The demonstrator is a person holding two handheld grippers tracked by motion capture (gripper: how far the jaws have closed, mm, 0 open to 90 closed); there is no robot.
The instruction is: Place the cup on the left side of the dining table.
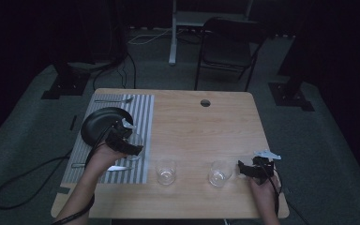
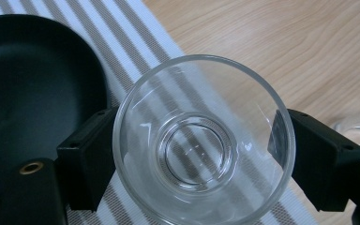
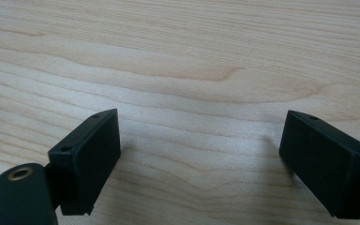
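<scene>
Left gripper [image 2: 192,154] clamped on a clear glass [image 2: 201,140] over the striped placemat [image 2: 136,56], just beside the black plate [image 2: 33,93] — rim and base plain in the left gripper view, barely a glint from above. Right gripper [image 3: 199,159] spread wide over bare wooden table [image 3: 192,61] — holding nothing. From above: two more glasses [image 1: 166,172] [image 1: 219,173] between the hands.

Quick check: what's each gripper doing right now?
Left gripper: shut on a glass over the striped mat.
Right gripper: open, holding nothing.
</scene>
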